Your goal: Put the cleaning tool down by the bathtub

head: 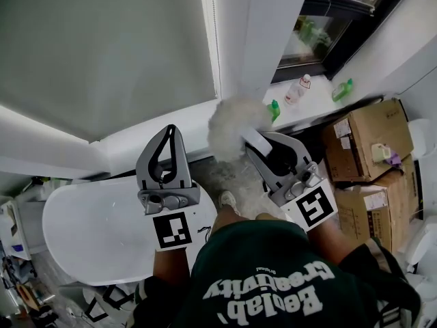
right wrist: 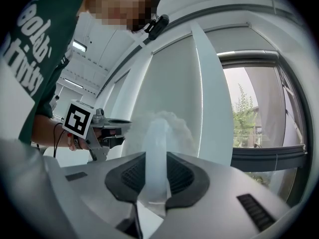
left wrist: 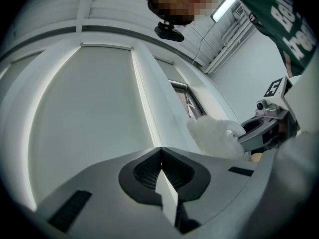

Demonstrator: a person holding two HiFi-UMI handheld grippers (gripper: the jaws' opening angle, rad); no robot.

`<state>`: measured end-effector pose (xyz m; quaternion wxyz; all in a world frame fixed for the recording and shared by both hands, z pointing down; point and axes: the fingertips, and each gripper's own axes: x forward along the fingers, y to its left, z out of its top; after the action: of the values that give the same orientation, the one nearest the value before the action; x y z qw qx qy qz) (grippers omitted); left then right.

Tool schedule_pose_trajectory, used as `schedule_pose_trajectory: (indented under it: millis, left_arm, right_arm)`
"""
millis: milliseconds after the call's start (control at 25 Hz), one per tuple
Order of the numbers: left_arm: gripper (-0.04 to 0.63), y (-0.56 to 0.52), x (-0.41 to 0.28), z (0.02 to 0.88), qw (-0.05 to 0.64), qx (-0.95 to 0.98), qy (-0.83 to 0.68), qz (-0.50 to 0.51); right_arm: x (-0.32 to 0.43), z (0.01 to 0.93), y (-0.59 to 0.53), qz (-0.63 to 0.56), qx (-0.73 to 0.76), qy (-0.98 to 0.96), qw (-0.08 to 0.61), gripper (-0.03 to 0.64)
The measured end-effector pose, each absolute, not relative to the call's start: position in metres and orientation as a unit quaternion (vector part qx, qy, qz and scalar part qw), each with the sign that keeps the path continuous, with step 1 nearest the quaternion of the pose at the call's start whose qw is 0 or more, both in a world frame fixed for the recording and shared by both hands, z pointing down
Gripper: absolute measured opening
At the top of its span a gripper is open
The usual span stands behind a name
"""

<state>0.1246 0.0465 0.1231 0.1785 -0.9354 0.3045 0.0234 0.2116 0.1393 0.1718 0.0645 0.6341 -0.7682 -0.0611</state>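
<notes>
Gripping the white handle of the cleaning tool [right wrist: 156,156], your right gripper [head: 263,149] has its jaws clamped on either side of the shaft, which runs straight up between the dark ribbed pads. The tool's fluffy head [head: 229,128] sticks out past the jaw tips, raised in the air in front of the window sill [head: 317,109] and the white pillar beside the window. It touches nothing you can see from the head view.

Your left gripper [head: 169,135] holds nothing: its jaws are pressed together, pad against pad, with no gap and no object between them. It hangs above the near rim of the white bathtub [head: 89,231], just left of your right gripper, and points up toward the pale blind [head: 102,46].

The bathtub lies low on your left, well apart from the tool's head. On the sill stand three small bottles [head: 298,90], two green and one clear. Cardboard boxes [head: 365,139] are stacked on your right, below the sill. From the left gripper view you see the tool's head beside your right gripper, both to the right of the closed jaws.
</notes>
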Motion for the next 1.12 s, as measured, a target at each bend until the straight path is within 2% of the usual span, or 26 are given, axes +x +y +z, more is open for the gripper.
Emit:
schedule_pose_trajectory:
  millis: [880,1120]
  left_arm:
    - [0.008,-0.022,0.116,0.164,0.157,-0.936,0.314,-0.009]
    - [0.009,-0.019,0.117,0.159,0.157,-0.929,0.335,-0.008]
  right_arm:
    - [0.207,0.205,0.085,-0.027,0.636,-0.766,0.090,0.092]
    - [0.210,0.198,0.078,-0.024,0.622,-0.780,0.067,0.092]
